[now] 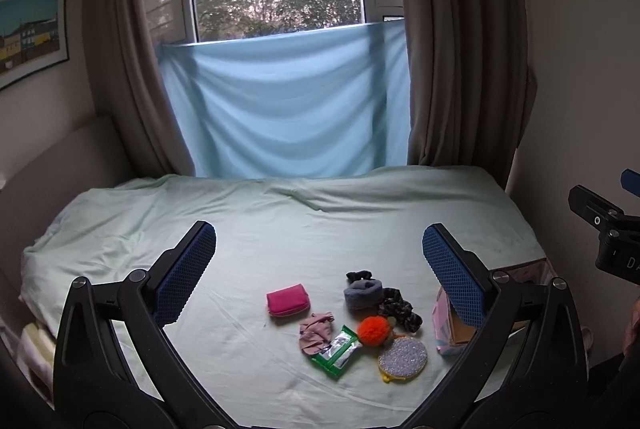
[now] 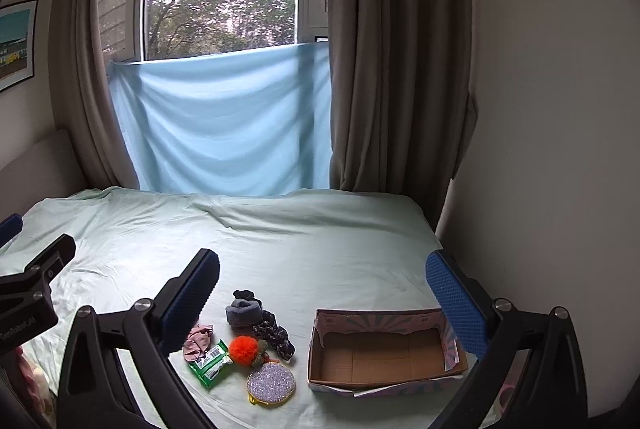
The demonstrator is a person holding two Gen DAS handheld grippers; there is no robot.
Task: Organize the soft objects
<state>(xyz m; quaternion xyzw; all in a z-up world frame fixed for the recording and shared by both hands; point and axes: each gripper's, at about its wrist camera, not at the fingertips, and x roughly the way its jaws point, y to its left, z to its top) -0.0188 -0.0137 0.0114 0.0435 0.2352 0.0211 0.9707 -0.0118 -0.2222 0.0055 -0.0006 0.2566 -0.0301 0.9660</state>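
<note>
Small soft items lie together on the pale green bed sheet [image 1: 280, 229]: a pink pouch [image 1: 287, 300], a grey rolled sock [image 1: 362, 293], a black scrunchie [image 1: 359, 275], a patterned dark scrunchie [image 1: 400, 307], a pink cloth [image 1: 316, 333], a green tissue pack [image 1: 336, 350], an orange pompom [image 1: 373, 330] and a round glitter purse [image 1: 402, 356]. An open cardboard box [image 2: 384, 351] stands empty to their right. My left gripper [image 1: 319, 249] is open above the pile. My right gripper [image 2: 322, 277] is open above the box and pile.
A blue cloth [image 1: 288, 101] hangs under the window between brown curtains [image 1: 452, 49]. A white wall [image 2: 552, 149] runs along the bed's right side. The right gripper's body [image 1: 604, 229] shows at the edge of the left wrist view.
</note>
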